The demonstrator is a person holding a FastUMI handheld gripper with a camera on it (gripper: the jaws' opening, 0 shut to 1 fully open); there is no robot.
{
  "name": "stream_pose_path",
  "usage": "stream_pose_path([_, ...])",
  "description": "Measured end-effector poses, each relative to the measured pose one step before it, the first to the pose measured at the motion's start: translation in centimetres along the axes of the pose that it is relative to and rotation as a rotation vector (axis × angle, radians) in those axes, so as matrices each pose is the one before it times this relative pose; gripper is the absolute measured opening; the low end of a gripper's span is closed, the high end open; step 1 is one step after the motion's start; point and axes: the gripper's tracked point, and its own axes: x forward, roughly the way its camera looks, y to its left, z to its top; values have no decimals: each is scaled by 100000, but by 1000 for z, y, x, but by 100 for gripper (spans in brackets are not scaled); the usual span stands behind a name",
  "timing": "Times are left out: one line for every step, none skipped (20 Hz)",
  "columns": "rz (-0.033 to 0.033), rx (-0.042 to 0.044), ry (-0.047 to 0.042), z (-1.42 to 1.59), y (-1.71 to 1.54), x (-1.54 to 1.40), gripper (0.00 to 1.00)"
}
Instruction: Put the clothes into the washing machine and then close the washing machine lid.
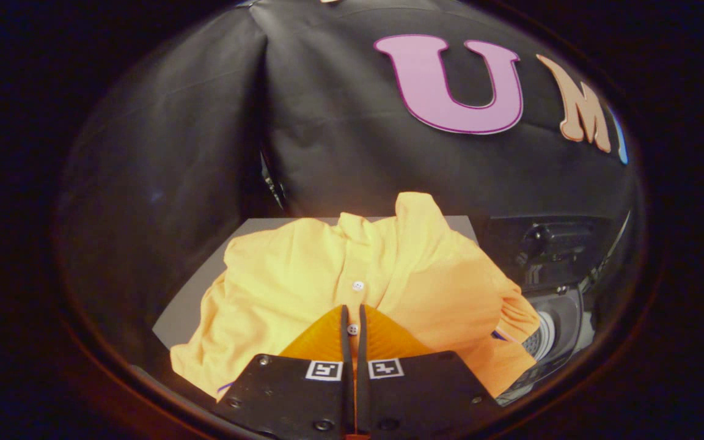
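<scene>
**Fingers nearly closed over one yellow shirt**

Two orange fingers (327,336) of the single gripper (352,318) stand almost together, with only a thin slit between them. One white button shows through that slit, along with a strip of cloth from the button band. Whether both fingers actually press on the cloth cannot be told from this view. Each finger base carries one square black-and-white marker, two in all.

One yellow shirt (401,269) lies directly under and ahead of the fingers, spread in loose folds with its collar on the far side. A second white button sits on the band just beyond the fingertips, so two buttons are counted. The shirt rests on one grey table (187,311), bare on its left part.

One washing machine (557,318) stands to the right, just beside the shirt's right edge, its dark control panel on the far side and its drum opening partly visible on the near side. Black booth wall rises beyond.
</scene>
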Motion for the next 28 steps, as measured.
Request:
stream_pose_path([1318,2930,-2450,790,-273,-498,2])
stream_pose_path([473,1709,-2645,703,-258,-700,1])
stream_pose_path([693,1168,-3577,1180,-90,-775,1])
stream_pose_path([582,1120,-2495,1135,-159,-693,1])
stream_pose_path([-197,1051,-2060,828,-190,-1004,1])
stream_pose_path([-398,358,-462,811,-355,-787,1])
stream_pose_path([223,330,-2117,1084,-266,-871,1])
stream_pose_path([-201,-522,-1627,1083,-392,-787,1])
stream_pose_path([-436,450,-2697,1260,-462,-598,1])
stream_pose_path([-155,1309,-1394,992,-502,-353,1])
stream_pose_path([141,1598,-1527,885,-694,-335,1])
stream_pose_path([-996,1207,-1923,903,-966,-462,1])
stream_pose_path([-1089,348,-1132,838,-1166,-324,1])
stream_pose_path([-1139,-613,-650,405,-1127,-320,1])
stream_pose_path([-1323,-675,-982,519,-1396,-271,1])
stream_pose_path([-1266,-377,-1140,434,-1324,-283,1])
stream_pose_path([-1194,-82,-1333,421,-1414,-223,1])
stream_pose_path([-2120,127,-2064,288,-1713,-199,1])
stream_pose_path([-1974,344,-1929,427,-1597,-106,1])
stream_pose_path([-1397,711,-1757,280,-1511,-51,1])
stream_pose_path([-1873,617,-1960,446,-1526,-138,1])
stream_pose_path([-2301,-1215,-1060,-30,-1674,87,1])
stream_pose_path([-2253,-1490,215,-423,-1380,121,1])
stream_pose_path([-2317,-1311,465,-526,-1446,287,1])
stream_pose_path([-1766,-207,1391,-885,-1317,346,1])
stream_pose_path([-1941,-29,1836,-1212,-1176,579,1])
stream_pose_path([-1830,59,2381,-1403,-1258,558,1])
stream_pose_path([-2086,81,1936,-1504,-1197,680,1])
